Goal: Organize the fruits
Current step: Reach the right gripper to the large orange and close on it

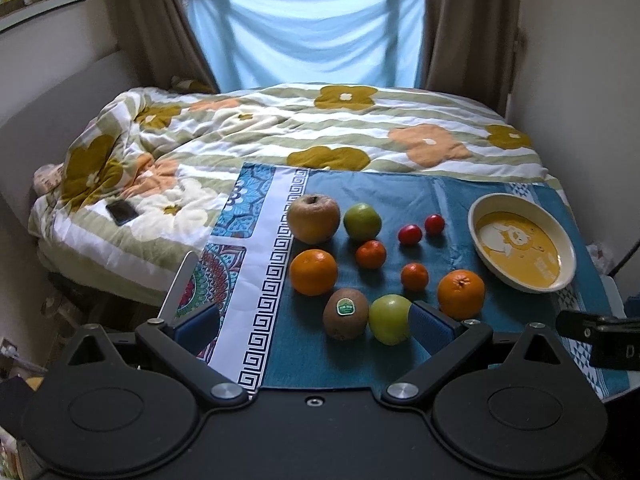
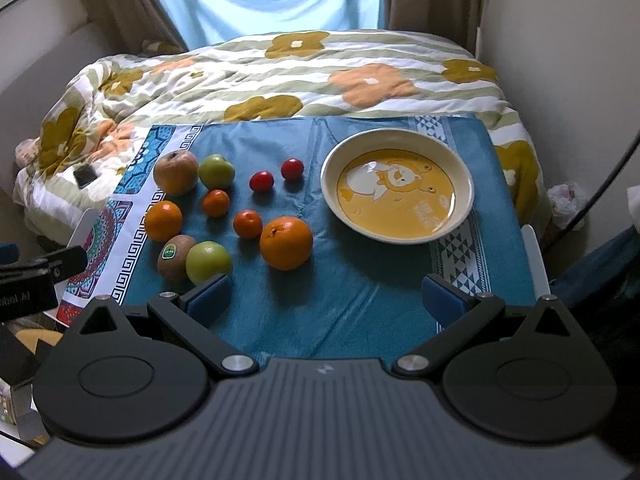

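Several fruits lie on a blue cloth (image 1: 400, 356): a brownish apple (image 1: 313, 218), two green apples (image 1: 362, 222) (image 1: 390, 319), two oranges (image 1: 313, 272) (image 1: 461, 294), two mandarins (image 1: 371, 254) (image 1: 414, 276), a kiwi (image 1: 345, 313) and two cherry tomatoes (image 1: 409, 234) (image 1: 434, 224). A cream bowl (image 1: 486, 204) with a yellow cartoon bottom stands empty at the right; it also shows in the right wrist view (image 2: 468, 184). My left gripper (image 1: 314, 330) is open, its fingers either side of the kiwi and near green apple. My right gripper (image 2: 326, 294) is open and empty over bare cloth (image 2: 340, 292), in front of the orange (image 2: 285, 243).
The cloth-covered table stands against a bed with a flowered quilt (image 1: 360, 128). A dark phone (image 1: 122, 212) lies on the quilt at the left. A blue sheet hangs over the window behind. A cable and a plastic bag (image 2: 566, 200) are at the far right.
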The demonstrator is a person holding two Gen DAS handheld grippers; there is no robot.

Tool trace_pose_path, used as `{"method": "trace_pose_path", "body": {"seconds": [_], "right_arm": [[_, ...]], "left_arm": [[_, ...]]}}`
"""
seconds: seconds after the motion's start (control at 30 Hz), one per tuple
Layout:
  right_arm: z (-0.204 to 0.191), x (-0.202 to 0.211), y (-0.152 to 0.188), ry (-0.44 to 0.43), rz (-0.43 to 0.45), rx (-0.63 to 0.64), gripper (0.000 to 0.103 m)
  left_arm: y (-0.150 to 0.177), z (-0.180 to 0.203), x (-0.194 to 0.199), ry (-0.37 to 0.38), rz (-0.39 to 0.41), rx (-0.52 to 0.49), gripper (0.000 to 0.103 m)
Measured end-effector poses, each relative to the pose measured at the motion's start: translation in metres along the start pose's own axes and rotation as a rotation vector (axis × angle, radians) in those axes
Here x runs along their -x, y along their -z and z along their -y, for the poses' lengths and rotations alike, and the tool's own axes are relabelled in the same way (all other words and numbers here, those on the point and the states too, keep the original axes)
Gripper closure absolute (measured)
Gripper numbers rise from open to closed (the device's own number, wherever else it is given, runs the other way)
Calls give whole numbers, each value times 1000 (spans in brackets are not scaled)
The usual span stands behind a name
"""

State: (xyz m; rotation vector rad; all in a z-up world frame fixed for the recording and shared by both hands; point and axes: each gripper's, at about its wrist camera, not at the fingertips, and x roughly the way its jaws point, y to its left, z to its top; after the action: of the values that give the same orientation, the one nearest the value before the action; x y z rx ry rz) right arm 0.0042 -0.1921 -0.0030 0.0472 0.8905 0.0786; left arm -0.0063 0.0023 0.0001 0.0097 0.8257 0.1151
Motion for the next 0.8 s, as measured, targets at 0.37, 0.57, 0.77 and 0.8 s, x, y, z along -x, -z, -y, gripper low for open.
{"method": "trace_pose_path", "body": {"seconds": [0.37, 0.57, 0.77, 0.8], "right_arm": [[-2, -64, -11, -51, -50, 25, 0], [-11, -102, -20, -36, -64, -32, 0], [-22, -139, -26, -3, -96, -103, 0], [-24, -144, -27, 3, -101, -111, 0]], "left_arm": [[-17, -9, -64, -27, -65, 73, 2], [-28, -18, -111, -4, -108, 53, 5], [-37, -23, -157, 39, -159, 14, 6], [-38, -23, -164, 49, -166, 4, 6]]}}
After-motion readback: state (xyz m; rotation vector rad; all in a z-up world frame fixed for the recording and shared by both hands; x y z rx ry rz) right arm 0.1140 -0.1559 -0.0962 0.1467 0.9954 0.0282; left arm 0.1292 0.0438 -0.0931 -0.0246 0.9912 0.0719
